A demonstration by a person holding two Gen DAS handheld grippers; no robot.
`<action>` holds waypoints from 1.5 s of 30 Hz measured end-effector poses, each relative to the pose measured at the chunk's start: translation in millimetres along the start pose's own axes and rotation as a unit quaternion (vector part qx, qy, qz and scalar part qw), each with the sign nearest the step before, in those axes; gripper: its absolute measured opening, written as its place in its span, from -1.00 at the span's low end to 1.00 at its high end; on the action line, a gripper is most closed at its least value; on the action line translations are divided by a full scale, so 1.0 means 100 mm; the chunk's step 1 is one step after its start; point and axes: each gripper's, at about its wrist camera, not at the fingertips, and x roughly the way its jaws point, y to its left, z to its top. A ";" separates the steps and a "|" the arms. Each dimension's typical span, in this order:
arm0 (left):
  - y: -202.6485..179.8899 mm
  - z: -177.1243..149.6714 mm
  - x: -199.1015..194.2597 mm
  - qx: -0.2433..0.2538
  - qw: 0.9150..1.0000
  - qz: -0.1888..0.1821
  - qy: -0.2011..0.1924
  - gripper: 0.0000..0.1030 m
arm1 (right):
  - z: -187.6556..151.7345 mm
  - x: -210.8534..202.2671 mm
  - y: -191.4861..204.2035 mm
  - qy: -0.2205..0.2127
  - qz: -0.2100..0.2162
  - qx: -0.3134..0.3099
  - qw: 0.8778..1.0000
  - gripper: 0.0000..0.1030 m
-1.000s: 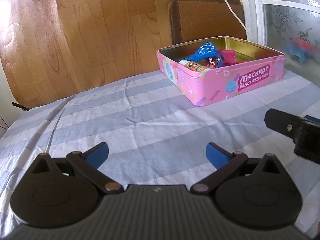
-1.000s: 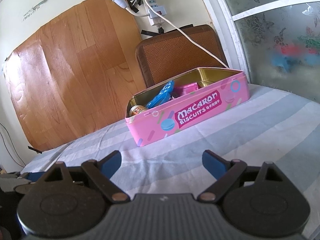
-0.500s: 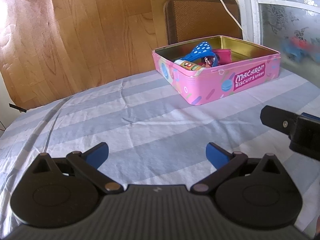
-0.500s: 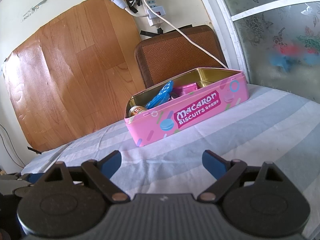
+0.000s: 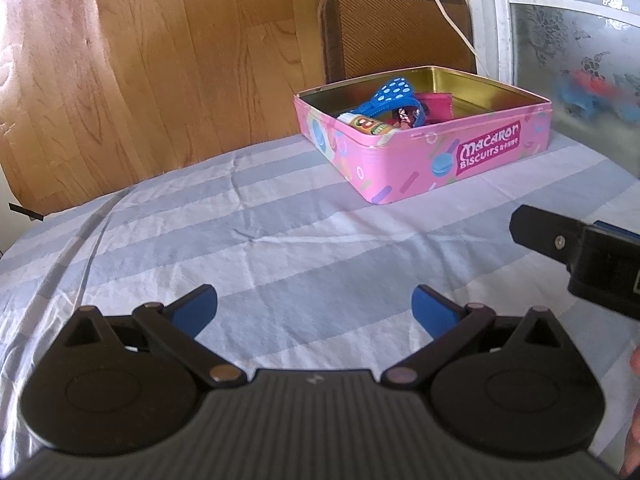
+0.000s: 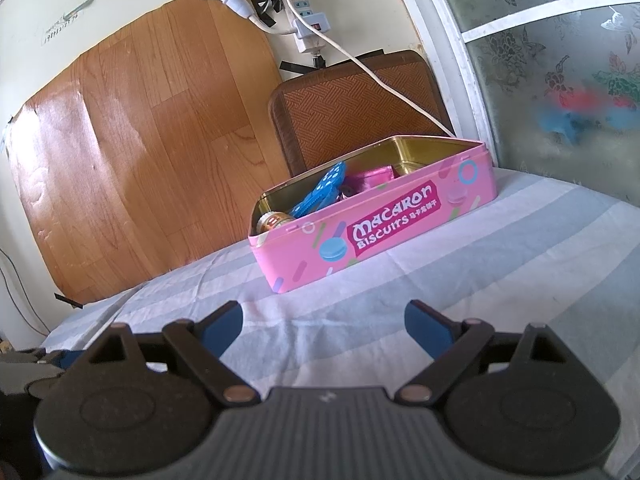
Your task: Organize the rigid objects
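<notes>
A pink "Macaron Biscuits" tin [image 5: 472, 160] [image 6: 400, 236] stands open on the striped cloth at the far right. Inside lie a blue dotted object [image 5: 390, 94] [image 6: 322, 190], a small tube with a colourful label [image 5: 366, 123] [image 6: 274, 220] and a magenta packet [image 5: 434, 104] [image 6: 370, 174]. My left gripper [image 5: 314, 310] is open over bare cloth, well short of the tin. My right gripper [image 6: 324, 322] is open too, nothing between its fingers, with the tin ahead. The black body of the right gripper [image 5: 584, 252] shows at the right of the left wrist view.
A striped blue and white cloth [image 5: 280, 240] covers the table. Behind stand a wood-grain panel [image 5: 140, 60], a brown woven chair back [image 5: 394, 28] and a frosted window [image 6: 560, 60]. A white cable [image 6: 380, 76] hangs from a power strip [image 6: 308, 12] to behind the tin.
The tin has slid slightly left and up in the left wrist view, and slightly left in the right wrist view. Both grippers stay open and empty.
</notes>
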 end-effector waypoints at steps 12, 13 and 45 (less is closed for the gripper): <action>-0.02 0.00 0.00 0.002 1.000 -0.001 0.003 1.00 | 0.00 0.00 0.00 0.000 0.000 0.000 1.000 0.78; -0.02 0.00 0.00 0.001 1.000 -0.001 0.003 1.00 | 0.00 0.00 0.00 0.000 0.000 0.000 1.000 0.78; -0.02 -0.02 0.06 -0.007 1.000 -0.016 0.020 1.00 | -0.03 0.03 0.03 0.003 -0.002 -0.002 1.000 0.79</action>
